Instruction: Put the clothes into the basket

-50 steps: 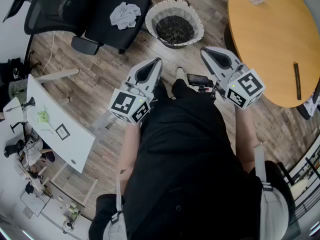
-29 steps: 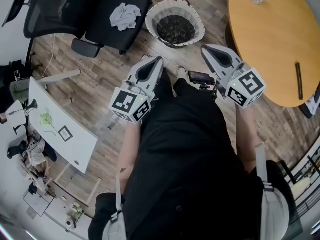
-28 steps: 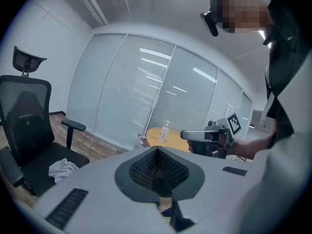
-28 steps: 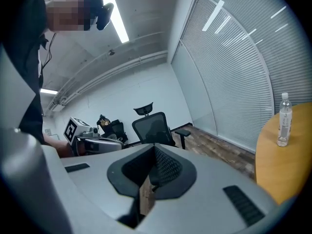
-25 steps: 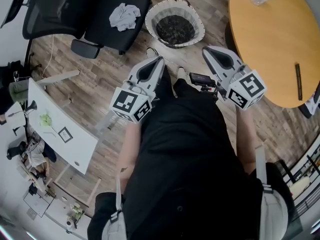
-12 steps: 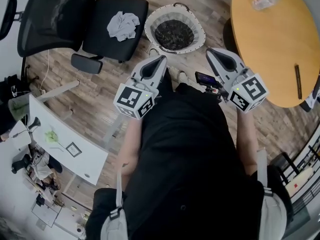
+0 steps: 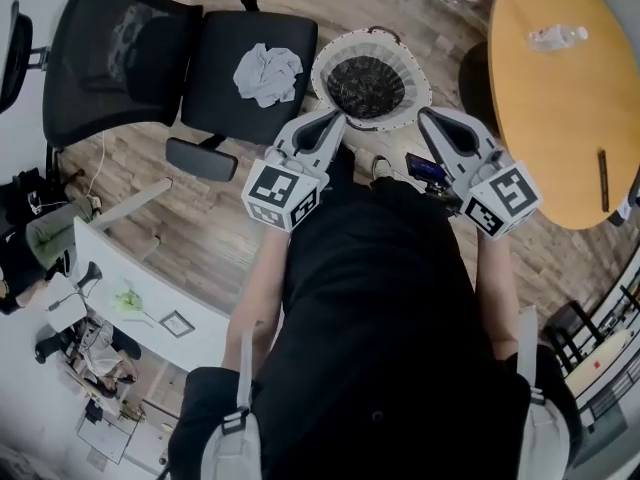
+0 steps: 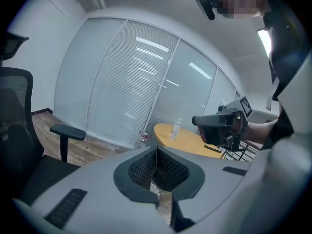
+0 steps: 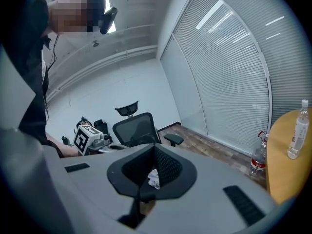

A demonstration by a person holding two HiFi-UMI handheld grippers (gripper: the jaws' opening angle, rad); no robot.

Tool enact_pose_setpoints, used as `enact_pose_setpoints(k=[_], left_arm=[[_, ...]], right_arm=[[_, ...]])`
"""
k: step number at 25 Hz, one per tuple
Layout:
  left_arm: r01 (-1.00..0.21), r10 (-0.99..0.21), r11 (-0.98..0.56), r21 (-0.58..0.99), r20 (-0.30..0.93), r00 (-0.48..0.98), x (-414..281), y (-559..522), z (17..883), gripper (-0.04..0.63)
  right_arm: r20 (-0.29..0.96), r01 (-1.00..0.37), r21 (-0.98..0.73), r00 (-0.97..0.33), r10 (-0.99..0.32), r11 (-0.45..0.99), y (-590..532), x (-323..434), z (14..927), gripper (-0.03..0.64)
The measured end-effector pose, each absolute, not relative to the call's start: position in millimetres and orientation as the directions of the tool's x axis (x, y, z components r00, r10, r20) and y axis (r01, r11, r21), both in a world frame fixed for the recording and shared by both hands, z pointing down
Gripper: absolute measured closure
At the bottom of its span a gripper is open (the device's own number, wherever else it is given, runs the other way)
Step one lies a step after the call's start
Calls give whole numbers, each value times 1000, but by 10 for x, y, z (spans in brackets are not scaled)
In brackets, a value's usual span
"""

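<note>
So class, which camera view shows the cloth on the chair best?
The head view: the whole crumpled cloth lies on the chair seat, seen from above. The right gripper view shows only a small pale scrap of it. The left gripper view misses it.

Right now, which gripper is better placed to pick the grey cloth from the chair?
Probably left. The left gripper is nearer the grey cloth on the chair seat; the right gripper is beyond the basket. Both are shut.
</note>
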State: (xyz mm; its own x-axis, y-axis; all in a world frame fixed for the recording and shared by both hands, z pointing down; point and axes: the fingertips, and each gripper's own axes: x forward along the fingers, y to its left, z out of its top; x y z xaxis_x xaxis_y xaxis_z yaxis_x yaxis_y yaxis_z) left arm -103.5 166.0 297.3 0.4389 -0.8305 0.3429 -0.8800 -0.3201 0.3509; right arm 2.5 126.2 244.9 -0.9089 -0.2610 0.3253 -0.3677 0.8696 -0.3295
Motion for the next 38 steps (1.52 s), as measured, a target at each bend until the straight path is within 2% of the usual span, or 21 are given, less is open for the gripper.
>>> enact_pose_setpoints(k=[5,16,29,36,38], left_arm=[[-891,-775,-361,276,442,451,-1393,1604,3448,583],[-879,-695,-353,321,539,476,-2143,1542,4125,583],[-925,-656,-262,275,653,379,-2819,1406,4873,580],[-908,-617,-200,369,672,409,-2878,1300,5341,565],[-906,-603,-184,381,684,410,-2878,1263,5486,538]], right_arm=[[348,-403,-330,-893,-287,854,1162,-308,2484,600],[412,-447,-370,-865,-288,814,1168,-892,2720,600],[490,-470,-393,-834,-253,790,1240,-1085,3009,600],[537,-483,-422,-815,-218,767,1180,-1132,3202,600],[546,-484,-436,-812,-204,759,1165,-1143,3268,600]])
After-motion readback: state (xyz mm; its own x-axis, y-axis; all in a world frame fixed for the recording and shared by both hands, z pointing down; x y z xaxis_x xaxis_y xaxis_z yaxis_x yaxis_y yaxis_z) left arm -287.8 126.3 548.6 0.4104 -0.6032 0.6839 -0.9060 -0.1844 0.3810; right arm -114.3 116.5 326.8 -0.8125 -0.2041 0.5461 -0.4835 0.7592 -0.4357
